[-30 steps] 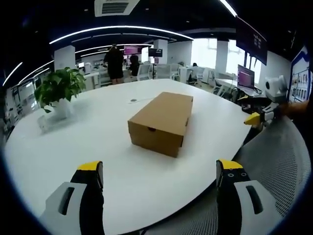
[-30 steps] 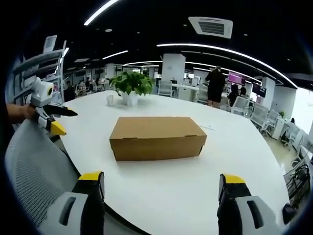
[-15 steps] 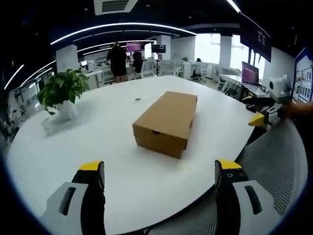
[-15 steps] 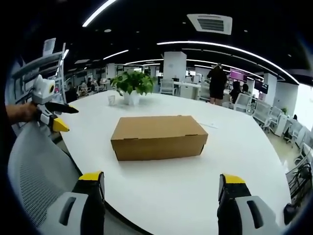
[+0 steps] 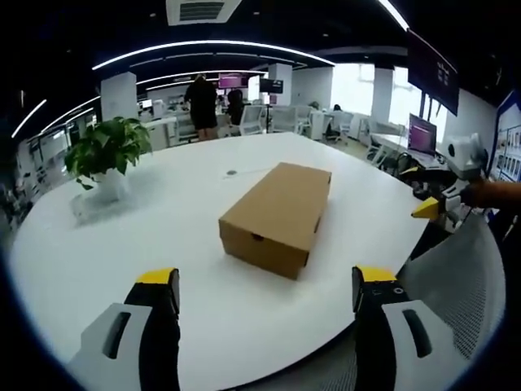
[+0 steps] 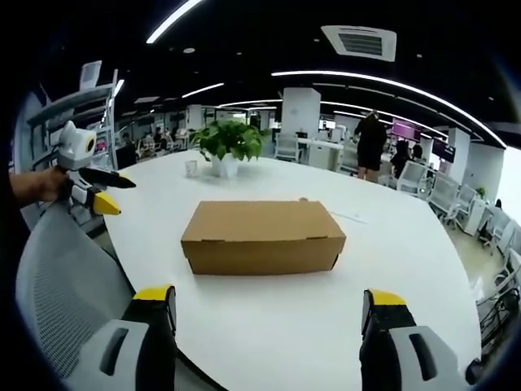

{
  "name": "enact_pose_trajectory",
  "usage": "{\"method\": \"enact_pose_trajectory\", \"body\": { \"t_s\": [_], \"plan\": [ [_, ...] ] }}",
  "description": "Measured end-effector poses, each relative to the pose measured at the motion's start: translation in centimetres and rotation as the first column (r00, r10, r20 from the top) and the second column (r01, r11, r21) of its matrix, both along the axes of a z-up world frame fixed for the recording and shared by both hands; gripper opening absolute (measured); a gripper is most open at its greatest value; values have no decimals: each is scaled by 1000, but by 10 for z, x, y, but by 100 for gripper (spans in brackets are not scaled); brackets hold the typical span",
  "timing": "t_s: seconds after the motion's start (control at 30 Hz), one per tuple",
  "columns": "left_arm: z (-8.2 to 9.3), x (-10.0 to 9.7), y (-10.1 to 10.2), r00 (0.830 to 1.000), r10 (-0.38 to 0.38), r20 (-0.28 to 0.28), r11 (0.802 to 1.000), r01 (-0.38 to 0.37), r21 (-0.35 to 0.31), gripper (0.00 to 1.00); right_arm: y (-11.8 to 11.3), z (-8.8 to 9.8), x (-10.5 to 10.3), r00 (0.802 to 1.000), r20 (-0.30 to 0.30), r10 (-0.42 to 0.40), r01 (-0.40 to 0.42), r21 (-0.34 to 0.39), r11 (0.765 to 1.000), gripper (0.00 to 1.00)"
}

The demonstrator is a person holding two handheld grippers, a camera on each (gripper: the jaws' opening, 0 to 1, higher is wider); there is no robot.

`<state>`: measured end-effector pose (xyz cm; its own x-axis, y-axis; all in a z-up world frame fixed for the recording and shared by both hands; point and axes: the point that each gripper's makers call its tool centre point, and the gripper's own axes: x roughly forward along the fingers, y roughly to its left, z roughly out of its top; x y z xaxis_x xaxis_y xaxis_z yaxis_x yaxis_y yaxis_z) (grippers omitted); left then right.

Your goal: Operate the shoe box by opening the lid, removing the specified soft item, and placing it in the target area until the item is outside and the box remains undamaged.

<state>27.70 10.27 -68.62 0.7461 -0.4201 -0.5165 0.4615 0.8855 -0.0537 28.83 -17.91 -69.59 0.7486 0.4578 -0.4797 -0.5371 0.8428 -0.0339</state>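
Observation:
A plain brown cardboard shoe box [image 5: 278, 215] [image 6: 262, 236] lies on a large round white table [image 5: 155, 244] [image 6: 391, 244], its lid down. My left gripper [image 5: 267, 281] is open, held over the table's near edge short of the box; it shows from the side as well [image 6: 102, 191], at the left of the right gripper view. My right gripper [image 6: 269, 300] is open too, facing the box's long side from the table edge; it shows in the left gripper view [image 5: 440, 199] at the right. The box's contents are hidden.
A potted green plant [image 5: 104, 155] [image 6: 228, 145] stands on the table beyond the box. A grey mesh chair back [image 5: 464, 277] [image 6: 57, 277] sits at the table edge between the grippers. People stand among desks in the office behind [image 5: 202, 102].
Both views have shifted slightly as the hands moved. The box has stayed put and shut. Both grippers remain open.

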Motion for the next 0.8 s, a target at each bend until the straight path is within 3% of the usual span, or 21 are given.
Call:
{"method": "enact_pose_trajectory", "body": {
  "t_s": [0.17, 0.43, 0.8],
  "plan": [
    [0, 5, -7, 1000, 1, -1, 1000, -1, 10, 90, -5, -1, 9, 1000, -18, 4, -3, 23, 1000, 93],
    [-12, 12, -14, 999, -6, -35, 998, 8, 56, 86, -7, -8, 25, 999, -13, 37, -37, -16, 999, 91],
    [-28, 21, -40, 996, -50, -78, 997, 54, 58, 84, -7, -18, 50, 991, -18, 134, -135, -82, 987, 91]
  ]
}}
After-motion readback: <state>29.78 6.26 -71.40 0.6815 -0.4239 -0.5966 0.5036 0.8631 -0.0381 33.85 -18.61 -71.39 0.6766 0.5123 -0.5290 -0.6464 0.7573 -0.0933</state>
